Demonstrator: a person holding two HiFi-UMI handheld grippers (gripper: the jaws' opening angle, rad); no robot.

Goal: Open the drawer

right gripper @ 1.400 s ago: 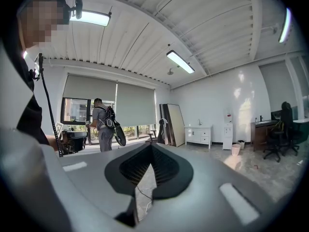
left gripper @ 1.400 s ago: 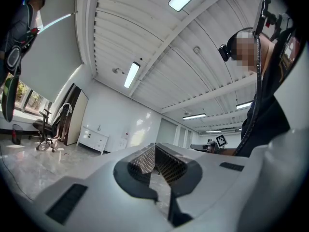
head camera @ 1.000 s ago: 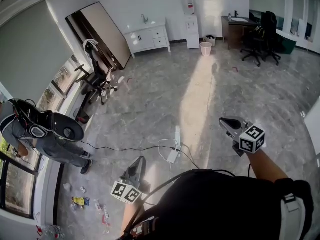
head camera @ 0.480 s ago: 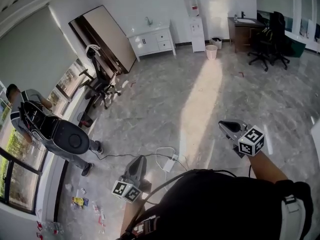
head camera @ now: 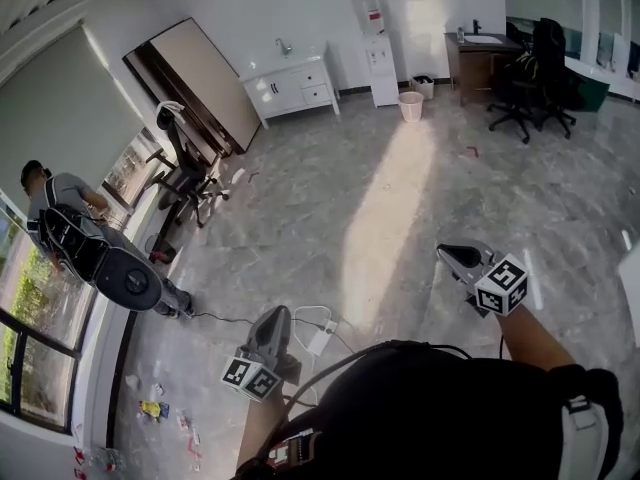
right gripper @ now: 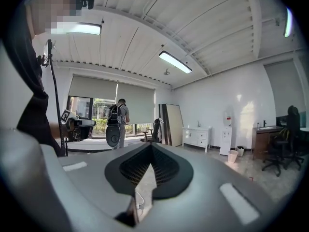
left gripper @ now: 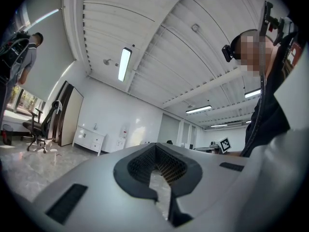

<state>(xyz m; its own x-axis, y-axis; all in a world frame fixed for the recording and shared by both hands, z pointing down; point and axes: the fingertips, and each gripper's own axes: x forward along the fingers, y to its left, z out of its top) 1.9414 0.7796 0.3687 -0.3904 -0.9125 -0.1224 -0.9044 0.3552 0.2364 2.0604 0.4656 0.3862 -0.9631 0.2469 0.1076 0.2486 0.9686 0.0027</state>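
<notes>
A white cabinet [head camera: 290, 80] with drawers and a sink tap stands against the far wall, well across the room from me. It also shows small in the left gripper view [left gripper: 89, 139] and the right gripper view [right gripper: 195, 136]. My left gripper [head camera: 278, 314] is held low at the left, jaws together with nothing between them [left gripper: 157, 175]. My right gripper [head camera: 447, 252] is out in front at the right, jaws likewise shut and empty [right gripper: 147, 170]. Both point roughly level over the marble floor, far from the cabinet.
A person with a backpack [head camera: 75, 233] stands by the left window. A power strip and cable [head camera: 318, 340] lie on the floor just ahead. Beyond are office chairs [head camera: 185, 168], a leaning board [head camera: 200, 73], a water dispenser [head camera: 378, 63], a bin [head camera: 411, 105] and a desk [head camera: 480, 58].
Both grippers have been carried forward across the room, still shut. The power strip now lies closer beneath me, and the person at the window has shifted along it.
</notes>
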